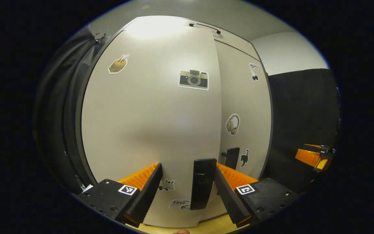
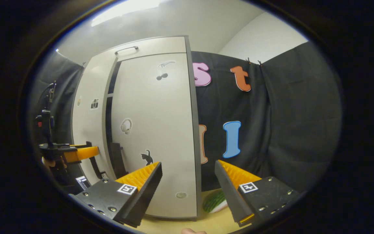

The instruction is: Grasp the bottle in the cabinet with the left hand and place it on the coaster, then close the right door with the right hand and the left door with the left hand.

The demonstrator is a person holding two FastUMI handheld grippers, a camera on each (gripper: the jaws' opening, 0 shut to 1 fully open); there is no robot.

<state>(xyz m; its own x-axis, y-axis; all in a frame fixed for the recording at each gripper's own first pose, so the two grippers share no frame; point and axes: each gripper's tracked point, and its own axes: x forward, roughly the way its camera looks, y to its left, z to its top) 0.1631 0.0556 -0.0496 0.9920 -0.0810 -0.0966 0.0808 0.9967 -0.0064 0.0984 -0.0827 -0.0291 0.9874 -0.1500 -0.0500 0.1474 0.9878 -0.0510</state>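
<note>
The cabinet's left door (image 1: 148,113) is right in front of my left gripper (image 1: 188,182), which is open. The door's black vertical handle (image 1: 203,183) stands between the fingers, close to the right one; I cannot tell if it touches. The right door (image 1: 245,107), with its own handle (image 1: 231,157), lies beyond. In the right gripper view the right door (image 2: 154,130) looks shut, and a thin dark gap (image 2: 109,107) separates it from the left door (image 2: 88,130). My left gripper (image 2: 86,152) is at that door. My right gripper (image 2: 188,182) hangs open, holding nothing, before the cabinet's right edge.
A green striped flat thing (image 2: 214,200) lies on the wooden table (image 2: 180,224) beside the cabinet's right side, partly behind my right finger. The black booth cloth (image 2: 287,130) hangs to the right. My right gripper (image 1: 313,157) shows far right in the left gripper view.
</note>
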